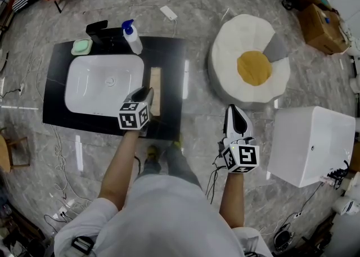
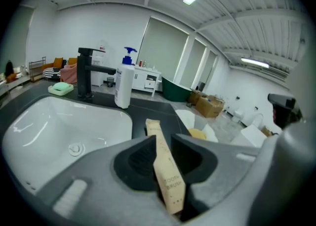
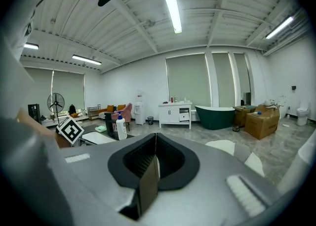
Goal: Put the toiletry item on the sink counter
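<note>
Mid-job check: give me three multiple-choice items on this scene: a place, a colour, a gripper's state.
1. Where does the toothbrush box lie? A on the floor; B on the black counter, right of the white basin; C on a chair.
2. The white pump bottle has a pump head that is: A blue; B red; C black.
3. The right gripper has its jaws: A together, empty; B wide apart; C shut on the bottle.
Answers: B, the head view shows it beside the basin; A, blue in the left gripper view; A, its own view shows them closed on nothing.
</note>
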